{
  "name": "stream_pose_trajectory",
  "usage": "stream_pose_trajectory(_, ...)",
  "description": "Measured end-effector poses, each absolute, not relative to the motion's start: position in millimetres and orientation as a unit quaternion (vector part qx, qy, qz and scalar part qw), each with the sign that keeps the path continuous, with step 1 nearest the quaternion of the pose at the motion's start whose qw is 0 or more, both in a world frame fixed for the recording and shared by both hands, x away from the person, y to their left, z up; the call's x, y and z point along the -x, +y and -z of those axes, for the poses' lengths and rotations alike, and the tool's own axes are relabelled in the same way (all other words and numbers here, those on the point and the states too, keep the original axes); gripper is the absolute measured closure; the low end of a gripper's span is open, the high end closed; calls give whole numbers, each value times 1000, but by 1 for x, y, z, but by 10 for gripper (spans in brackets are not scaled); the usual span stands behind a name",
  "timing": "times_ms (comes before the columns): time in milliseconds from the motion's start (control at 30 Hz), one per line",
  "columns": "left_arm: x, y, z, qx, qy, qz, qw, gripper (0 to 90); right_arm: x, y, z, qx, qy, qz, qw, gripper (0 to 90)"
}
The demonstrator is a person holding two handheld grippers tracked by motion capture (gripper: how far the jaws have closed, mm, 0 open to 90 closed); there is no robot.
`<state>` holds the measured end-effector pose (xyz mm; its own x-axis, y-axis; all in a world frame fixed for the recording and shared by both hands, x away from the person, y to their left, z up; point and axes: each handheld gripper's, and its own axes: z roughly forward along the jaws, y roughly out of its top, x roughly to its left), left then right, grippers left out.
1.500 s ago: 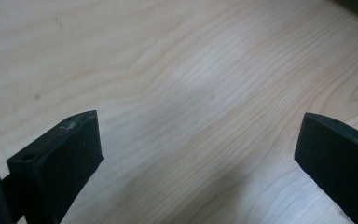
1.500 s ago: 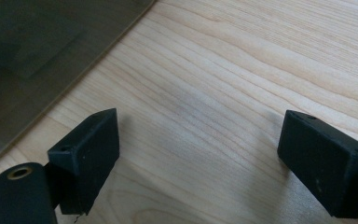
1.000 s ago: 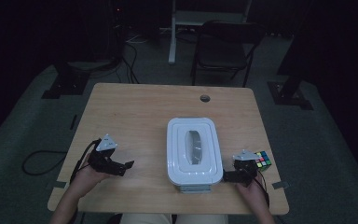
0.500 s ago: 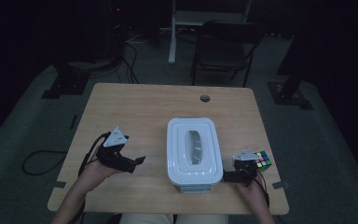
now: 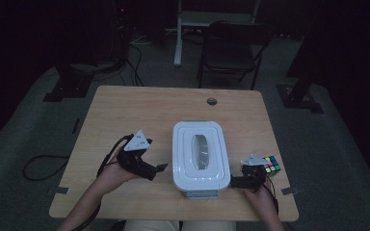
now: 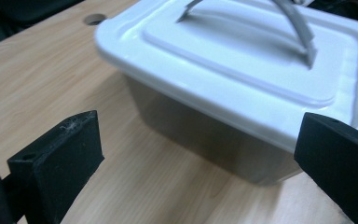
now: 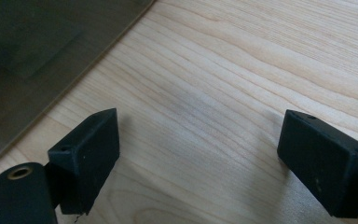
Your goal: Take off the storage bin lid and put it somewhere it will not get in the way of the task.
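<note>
White box lies just beyond the spread jaws.

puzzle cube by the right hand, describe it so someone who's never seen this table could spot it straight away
Start at the pale wooden table and find the big white lidded plastic box near its front edge. Look just right of the box, beside the right tongs: the small multicoloured puzzle cube sits there near the table's right edge. It is the only brightly coloured, chequered thing on the table.
</note>
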<state>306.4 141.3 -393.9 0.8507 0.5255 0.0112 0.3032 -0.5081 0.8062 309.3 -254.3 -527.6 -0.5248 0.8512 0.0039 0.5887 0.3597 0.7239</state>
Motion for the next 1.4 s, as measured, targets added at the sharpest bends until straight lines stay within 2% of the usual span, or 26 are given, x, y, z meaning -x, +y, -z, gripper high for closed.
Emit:
stream_pose_trajectory(467,-308,103,391,-867,199,-107,445,15,-309,-254,528,-449,802,-345,190,127)
stream_pose_trajectory(1400,-327,36,390,-885,179,-70,423,16,-309,-254,528,-449,802,-344,191,129)
